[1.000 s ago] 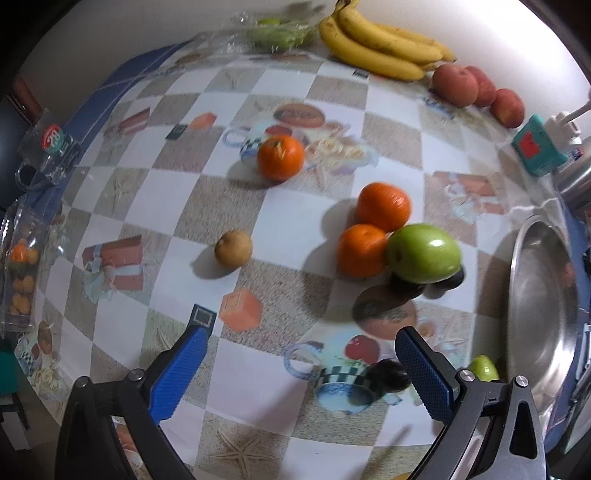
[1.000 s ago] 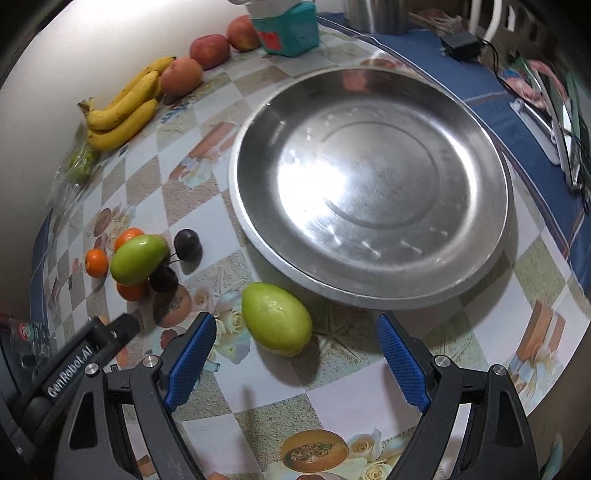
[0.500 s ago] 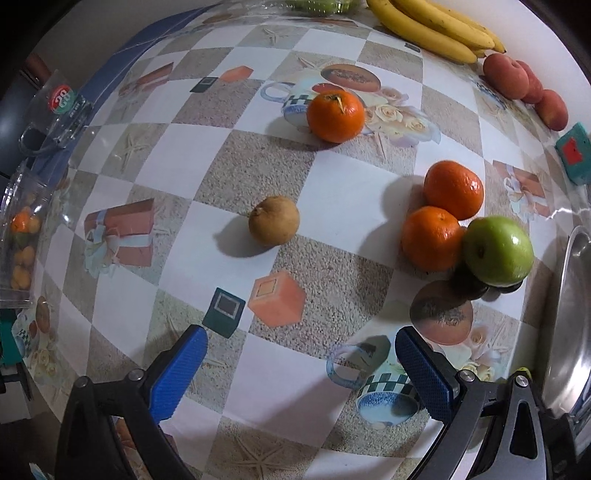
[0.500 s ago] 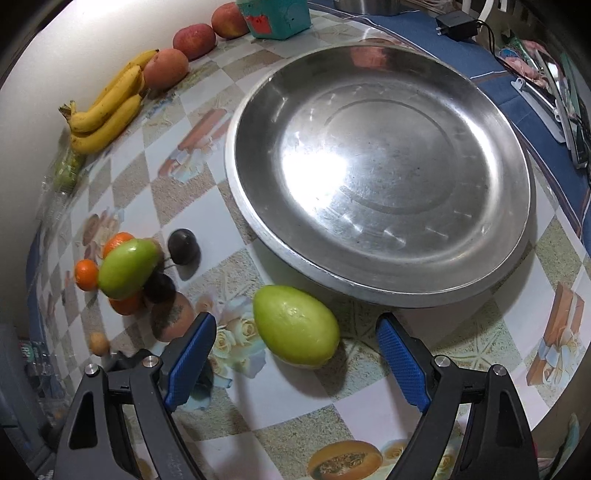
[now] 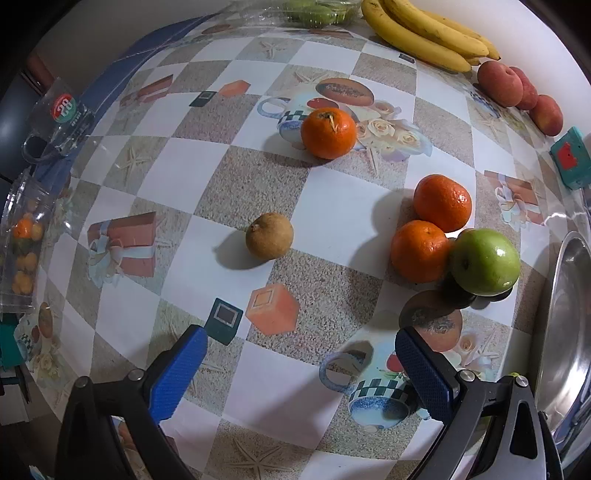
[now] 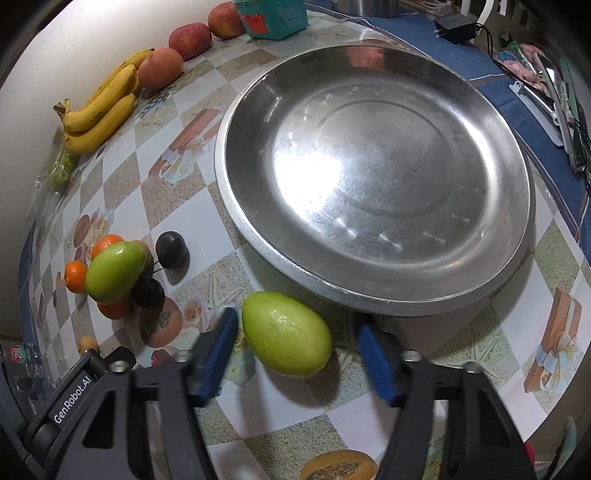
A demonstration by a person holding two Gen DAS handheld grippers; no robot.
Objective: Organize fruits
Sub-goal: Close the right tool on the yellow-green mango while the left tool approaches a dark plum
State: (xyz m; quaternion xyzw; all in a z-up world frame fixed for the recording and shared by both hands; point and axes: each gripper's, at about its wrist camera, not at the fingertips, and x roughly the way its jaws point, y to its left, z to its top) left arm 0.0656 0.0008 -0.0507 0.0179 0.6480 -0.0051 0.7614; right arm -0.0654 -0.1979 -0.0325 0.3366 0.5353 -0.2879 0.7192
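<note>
A pale green oval fruit (image 6: pixel 286 334) lies on the tablecloth just in front of the big steel plate (image 6: pixel 258 236). My right gripper (image 6: pixel 295 341) straddles it and its jaws are closing. The left pad is almost against the fruit, and a gap shows at the right pad. My left gripper (image 5: pixel 301 363) stands open over bare cloth with nothing between its fingers. Beyond it sit a small brown round fruit (image 5: pixel 269 235), three oranges (image 5: pixel 328 133) (image 5: pixel 442 202) (image 5: pixel 419 251) and a green apple (image 5: pixel 485 261) resting on dark plums (image 6: pixel 171 249).
Bananas (image 5: pixel 424 33) and reddish peaches (image 5: pixel 500 83) line the far wall, beside a teal box (image 5: pixel 570 158). Clear packets (image 5: pixel 24 236) and a glass mug (image 5: pixel 55 122) sit at the left table edge. A charger and clutter (image 6: pixel 454 27) lie past the plate.
The right gripper's fingers have drawn in around the pale green fruit, which sits closer to them. The left gripper has shifted left over the table, so the brown fruit is nearer centre.
</note>
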